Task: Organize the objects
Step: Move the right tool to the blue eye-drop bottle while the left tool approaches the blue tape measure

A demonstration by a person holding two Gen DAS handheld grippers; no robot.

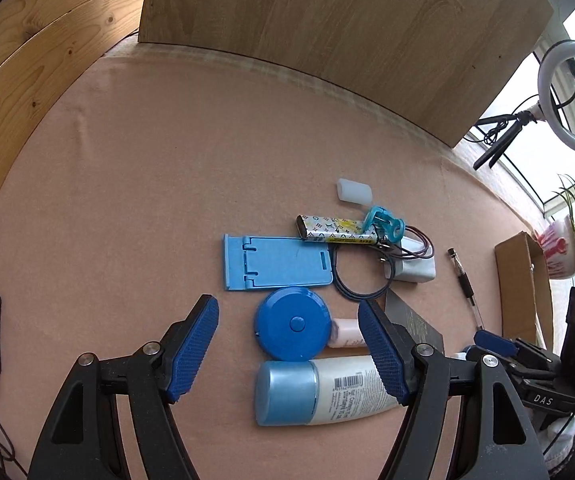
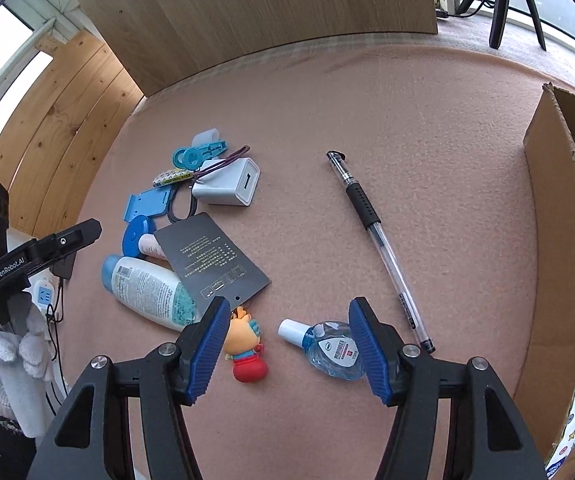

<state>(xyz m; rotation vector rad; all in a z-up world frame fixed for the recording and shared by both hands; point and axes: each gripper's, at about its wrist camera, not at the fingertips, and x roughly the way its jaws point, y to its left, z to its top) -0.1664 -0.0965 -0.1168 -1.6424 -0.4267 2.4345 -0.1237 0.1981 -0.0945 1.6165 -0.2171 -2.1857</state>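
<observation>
Loose objects lie on a pink felt table top. My left gripper (image 1: pixel 287 306) hovers open and empty above a round blue tape measure (image 1: pixel 293 324) and a white lotion bottle with a blue cap (image 1: pixel 327 392). Beyond them are a blue phone stand (image 1: pixel 275 262), a patterned stick (image 1: pixel 339 232), a teal clip (image 1: pixel 383 220) and a white charger (image 1: pixel 411 268). My right gripper (image 2: pixel 289 304) is open and empty too, above a small blue sanitizer bottle (image 2: pixel 327 348) and a toy figure (image 2: pixel 247 352). A clear pen (image 2: pixel 379 240) and a grey card (image 2: pixel 211 260) lie farther out.
An open cardboard box (image 2: pixel 559 240) stands at the table's right edge. A wooden board (image 1: pixel 327 32) leans up at the back. A dark cable (image 1: pixel 351 280) loops by the charger, and a white cap (image 1: pixel 353 192) lies behind it. A white-gloved hand (image 2: pixel 7 360) holds the left gripper.
</observation>
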